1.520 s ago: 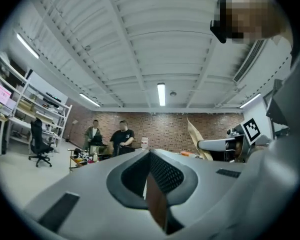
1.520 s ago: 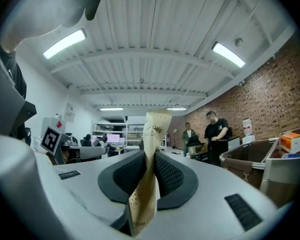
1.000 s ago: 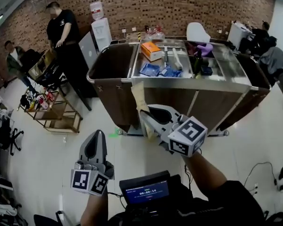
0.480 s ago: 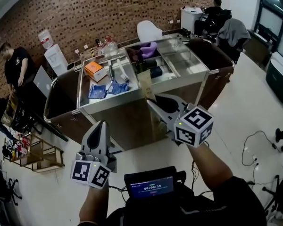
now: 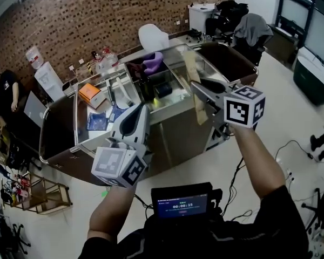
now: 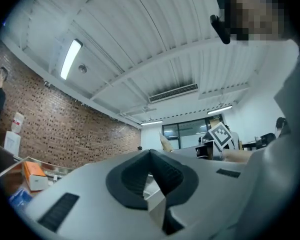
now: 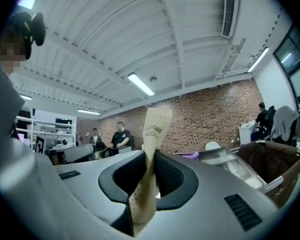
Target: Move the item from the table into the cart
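Both grippers have swung up and forward in the past second, so that the left gripper [image 5: 139, 111], earlier low over the pale floor, now shows against the front edge of the cart [image 5: 175, 136], and the toothbrush packet [image 5: 193, 69], earlier in front of the cart's wooden side, now shows against its steel top. At far left a person in black [image 5: 0, 93] stands by the brick wall, beside a water dispenser [image 5: 42, 75]. On the cart's left steel tray lie an orange box [image 5: 89, 92] and blue packets [image 5: 98, 121]; a purple object [image 5: 152, 62] sits farther back. The left gripper [image 6: 150, 154], borne on a bare forearm that rises from bottom centre, points slightly upward toward the cart, its jaws closed tip to tip with nothing between them. To its right the packet [image 7: 156, 126] is a long, flat sleeve of tan kraft paper, printed "TOOTH BRUSH" in dark letters near the top and dotted with small holes lower down. It stands nearly upright, off the table and not yet in the cart, pinched at mid-length by the right gripper [image 5: 201, 88], whose black pads [image 7: 166, 171] press on both its faces. The right gripper [image 7: 152, 156] is held about level at the end of an outstretched bare forearm, its marker cube nearest the camera.
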### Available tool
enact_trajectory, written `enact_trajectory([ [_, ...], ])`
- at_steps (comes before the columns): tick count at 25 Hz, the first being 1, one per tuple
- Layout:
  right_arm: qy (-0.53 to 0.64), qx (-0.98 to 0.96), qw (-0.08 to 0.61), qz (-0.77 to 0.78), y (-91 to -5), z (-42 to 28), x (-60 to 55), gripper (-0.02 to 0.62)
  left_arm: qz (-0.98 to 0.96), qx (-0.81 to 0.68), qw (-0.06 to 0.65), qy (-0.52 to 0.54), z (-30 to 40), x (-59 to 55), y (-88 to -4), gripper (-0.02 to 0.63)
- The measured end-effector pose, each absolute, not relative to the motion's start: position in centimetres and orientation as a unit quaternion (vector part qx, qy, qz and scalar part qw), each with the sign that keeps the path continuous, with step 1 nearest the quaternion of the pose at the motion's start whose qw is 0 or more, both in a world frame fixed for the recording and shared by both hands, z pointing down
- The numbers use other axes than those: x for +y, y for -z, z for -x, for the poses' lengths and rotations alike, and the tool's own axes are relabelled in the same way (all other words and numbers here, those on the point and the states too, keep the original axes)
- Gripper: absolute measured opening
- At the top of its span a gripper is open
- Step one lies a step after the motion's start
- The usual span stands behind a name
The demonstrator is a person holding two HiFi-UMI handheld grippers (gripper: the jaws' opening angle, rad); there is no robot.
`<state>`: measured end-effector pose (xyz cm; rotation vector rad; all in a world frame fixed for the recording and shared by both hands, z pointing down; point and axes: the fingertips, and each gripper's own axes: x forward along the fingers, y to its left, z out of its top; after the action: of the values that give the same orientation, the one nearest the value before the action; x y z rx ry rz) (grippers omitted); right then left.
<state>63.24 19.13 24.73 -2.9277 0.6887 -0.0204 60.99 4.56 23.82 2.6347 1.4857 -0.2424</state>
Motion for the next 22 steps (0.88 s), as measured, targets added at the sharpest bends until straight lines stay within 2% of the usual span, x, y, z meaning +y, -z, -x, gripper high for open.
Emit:
enact_trajectory([
  [5, 0.054, 0.172, 0.044, 0.983, -24.2, -69.2, 24.2, 0.043, -0.851, 0.520, 0.057, 0.056, -66.5, 8.0, -23.7, 0.002],
  [10, 0.097, 0.151, 0.051, 0.982, -25.8, -76.2, 29.5, 0.043, -0.847, 0.529, 0.048, 0.032, -70.5, 13.8, -24.3, 0.002],
  [16, 0.179, 0.164, 0.035, 0.969, -30.9, -82.9, 35.1, 0.043, -0.874, 0.485, 0.040, 0.008, -75.9, 21.1, -25.9, 0.002],
  [22, 0.233, 0.194, 0.009, 0.953, -33.8, -86.3, 39.4, 0.043, -0.905, 0.424, 0.044, -0.017, -80.9, 26.5, -27.9, 0.000],
])
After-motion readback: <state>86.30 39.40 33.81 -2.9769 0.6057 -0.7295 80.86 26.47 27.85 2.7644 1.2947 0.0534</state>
